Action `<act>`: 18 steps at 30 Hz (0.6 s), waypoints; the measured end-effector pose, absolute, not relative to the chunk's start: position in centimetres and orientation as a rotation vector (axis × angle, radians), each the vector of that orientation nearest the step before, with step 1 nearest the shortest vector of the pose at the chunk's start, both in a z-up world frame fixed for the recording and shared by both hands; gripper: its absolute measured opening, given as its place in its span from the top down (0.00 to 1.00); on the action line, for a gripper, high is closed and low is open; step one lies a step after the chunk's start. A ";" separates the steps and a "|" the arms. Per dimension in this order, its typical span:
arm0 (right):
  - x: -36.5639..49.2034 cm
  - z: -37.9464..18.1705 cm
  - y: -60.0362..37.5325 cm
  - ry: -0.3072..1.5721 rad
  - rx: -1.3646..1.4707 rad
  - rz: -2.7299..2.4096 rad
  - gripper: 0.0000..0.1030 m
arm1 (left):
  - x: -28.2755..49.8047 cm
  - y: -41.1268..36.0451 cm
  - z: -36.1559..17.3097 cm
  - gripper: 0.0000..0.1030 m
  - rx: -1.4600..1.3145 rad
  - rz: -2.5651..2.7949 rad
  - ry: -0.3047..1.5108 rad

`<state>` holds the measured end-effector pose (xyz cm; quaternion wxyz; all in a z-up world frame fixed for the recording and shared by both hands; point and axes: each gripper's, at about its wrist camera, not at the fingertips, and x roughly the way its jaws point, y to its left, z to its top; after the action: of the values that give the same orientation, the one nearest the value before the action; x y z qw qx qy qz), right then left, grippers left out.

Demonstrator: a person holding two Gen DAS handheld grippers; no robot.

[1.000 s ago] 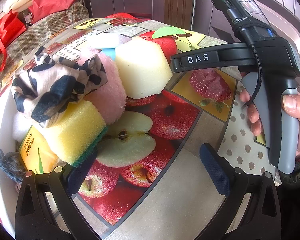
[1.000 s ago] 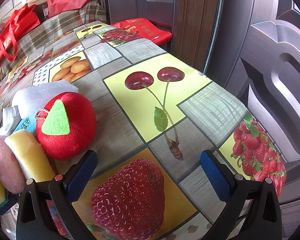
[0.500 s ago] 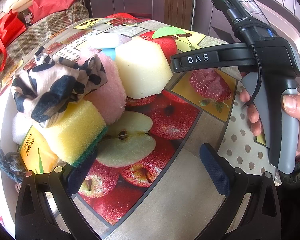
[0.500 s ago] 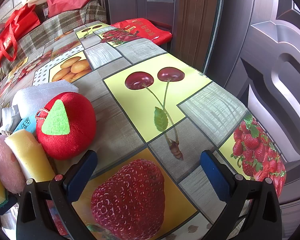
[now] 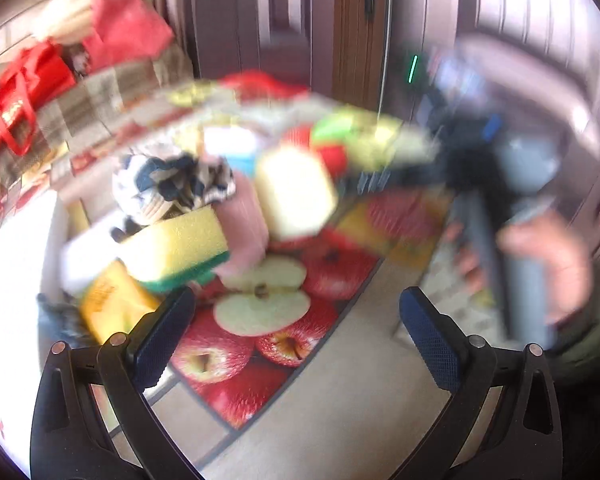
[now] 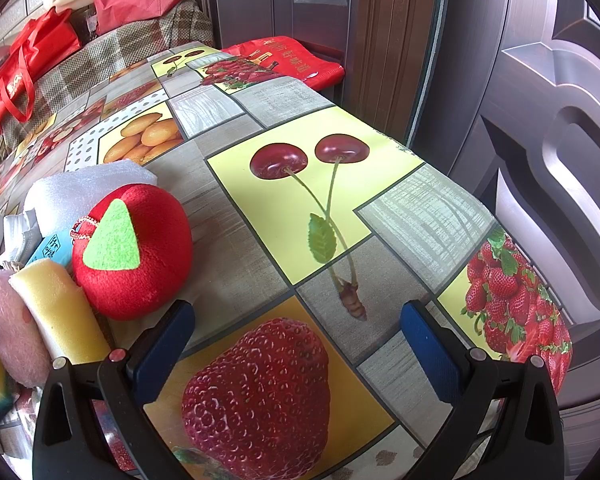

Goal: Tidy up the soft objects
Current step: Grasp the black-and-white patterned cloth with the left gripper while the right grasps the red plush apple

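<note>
Soft objects are sitting bunched together on a fruit-print tablecloth [image 6: 260, 248], and the red plush apple [image 6: 134, 254] serves as the landmark among them. Just behind the apple, touching it, a white foam sheet [image 6: 80, 188] is lying flat. Against the apple's near left side a pale yellow sponge [image 6: 56, 308] is leaning, and a pink fuzzy pad [image 6: 8, 332] is pressing against that sponge on the side away from the apple. In the blurred left wrist view, farther from the apple, a yellow scouring sponge with a green base [image 5: 180, 248] is resting beside a black-and-white patterned cloth [image 5: 172, 188].

To the apple's right, the right gripper [image 6: 296, 344] is hovering over a printed strawberry with its blue pads spread wide and nothing between them. The left gripper [image 5: 296, 324] is likewise standing wide apart and empty, above printed apples on the near side of the pile. A hand [image 5: 556, 268] is gripping the other tool's handle, smeared by motion.

Beyond the apple, a red bag [image 6: 288, 62] is lying at the table's far edge.
</note>
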<state>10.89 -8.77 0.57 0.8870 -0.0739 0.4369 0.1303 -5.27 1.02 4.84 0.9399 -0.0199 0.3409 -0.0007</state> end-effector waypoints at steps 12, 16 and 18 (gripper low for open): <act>10.1 1.4 -10.4 0.861 -0.040 0.341 0.00 | -12.5 10.1 7.9 0.00 -0.222 0.228 0.547; 8.3 3.4 -13.5 0.697 0.138 0.540 0.00 | -11.2 9.0 6.5 0.00 -0.214 0.196 0.613; 6.9 4.6 -14.6 0.566 0.183 0.653 0.00 | -9.7 8.7 6.5 0.00 -0.235 0.172 0.639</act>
<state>6.91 -14.57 4.59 0.9040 0.0888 0.2738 0.3162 -9.67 8.68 6.53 0.9390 -0.1151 0.3129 0.0845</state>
